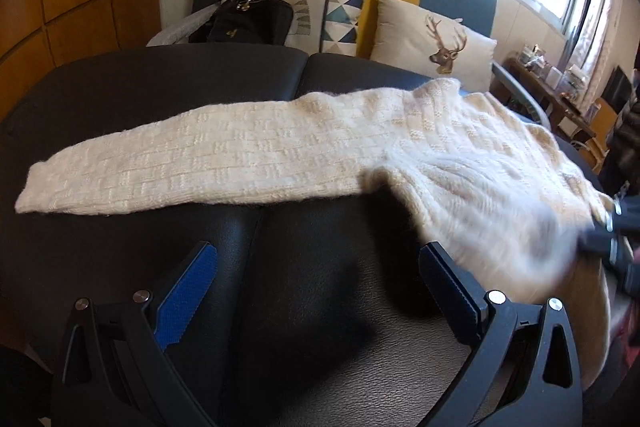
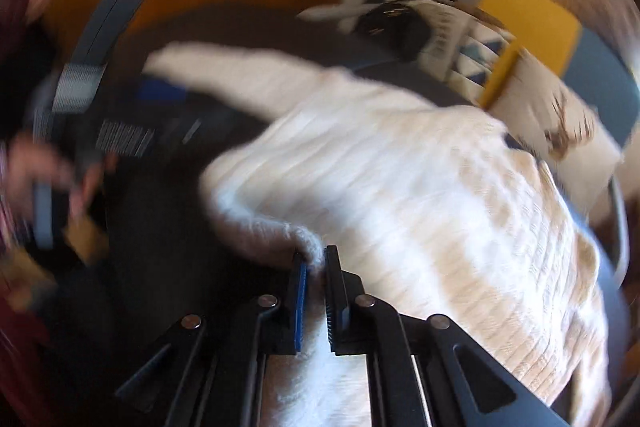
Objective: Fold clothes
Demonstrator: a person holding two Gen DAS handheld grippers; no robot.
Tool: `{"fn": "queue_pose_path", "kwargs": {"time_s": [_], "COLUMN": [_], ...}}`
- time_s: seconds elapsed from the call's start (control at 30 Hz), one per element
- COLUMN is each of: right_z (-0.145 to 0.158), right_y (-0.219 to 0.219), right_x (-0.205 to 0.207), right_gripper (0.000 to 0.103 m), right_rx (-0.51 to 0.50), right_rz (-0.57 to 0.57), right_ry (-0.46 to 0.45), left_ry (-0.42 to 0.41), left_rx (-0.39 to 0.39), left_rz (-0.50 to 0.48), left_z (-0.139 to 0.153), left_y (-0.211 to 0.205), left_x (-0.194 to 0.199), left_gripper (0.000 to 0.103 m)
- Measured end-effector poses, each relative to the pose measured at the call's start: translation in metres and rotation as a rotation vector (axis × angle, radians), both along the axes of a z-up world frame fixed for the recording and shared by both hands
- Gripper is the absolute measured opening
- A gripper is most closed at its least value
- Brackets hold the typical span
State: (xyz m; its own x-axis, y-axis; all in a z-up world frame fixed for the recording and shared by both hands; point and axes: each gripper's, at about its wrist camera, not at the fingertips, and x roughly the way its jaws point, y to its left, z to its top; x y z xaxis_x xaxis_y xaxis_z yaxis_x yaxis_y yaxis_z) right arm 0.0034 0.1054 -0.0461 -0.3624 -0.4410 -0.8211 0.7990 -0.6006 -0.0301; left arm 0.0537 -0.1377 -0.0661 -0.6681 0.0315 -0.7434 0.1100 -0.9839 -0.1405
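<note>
With the right gripper (image 2: 316, 259) pinching the cream sweater's (image 1: 460, 147) hem at six o'clock and the left gripper (image 1: 318, 267) spread empty, a body fold seemed underway, its sleeve (image 1: 180, 163) outstretched toward nine o'clock.

— What do the tools look like?
— The left black plastic two-finger gripper (image 1: 318, 267) has blue ridged pads and silver round screws at five and seven o'clock.
— And the other?
— The right black plastic two-finger gripper (image 2: 316, 259) matches: blue toothed pads, silver screws, triangular cut-outs.

Cream knit sweater (image 1: 360, 147), sleeve outstretched
</note>
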Motion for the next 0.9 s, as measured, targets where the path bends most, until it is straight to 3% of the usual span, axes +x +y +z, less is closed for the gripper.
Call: {"fn": "queue_pose_path", "kwargs": {"time_s": [0.23,0.3,0.4,0.5,0.6,0.77,0.9], "right_z": [0.027,0.020,-0.001,-0.024,-0.041,-0.051,-0.057], "right_y": [0.044,0.058,0.074,0.085,0.098,0.110,0.114], "right_x": [-0.101,-0.121,-0.136,-0.142,-0.138,-0.139,-0.140], "right_gripper": [0.007,0.007,0.007,0.007,0.008,0.011,0.011], "right_rx": [-0.288,-0.334,-0.357,-0.370,-0.417,-0.518,-0.567], "right_rz": [-0.216,-0.259,-0.304,-0.335,-0.356,-0.374,-0.373], "right_ry": [-0.194,-0.248,-0.314,-0.366,-0.411,-0.457,-0.474], "left_ry": [-0.024,-0.026,-0.033,-0.036,-0.033,0.011,0.016], "left_rx": [0.016,0.021,-0.011,-0.093,-0.113,-0.133,-0.152], "left_rz": [-0.089,-0.141,-0.210,-0.239,-0.250,-0.287,-0.387], "left_z": [-0.005,-0.007,-0.010,-0.013,-0.015,-0.011,-0.013], "left_y": [0.023,0.038,0.063,0.084,0.093,0.100,0.114], "left_x": [-0.010,-0.015,-0.024,-0.038,-0.051,-0.057,-0.056], "left_gripper": [0.103,0.103,0.103,0.103,0.103,0.103,0.103]}}
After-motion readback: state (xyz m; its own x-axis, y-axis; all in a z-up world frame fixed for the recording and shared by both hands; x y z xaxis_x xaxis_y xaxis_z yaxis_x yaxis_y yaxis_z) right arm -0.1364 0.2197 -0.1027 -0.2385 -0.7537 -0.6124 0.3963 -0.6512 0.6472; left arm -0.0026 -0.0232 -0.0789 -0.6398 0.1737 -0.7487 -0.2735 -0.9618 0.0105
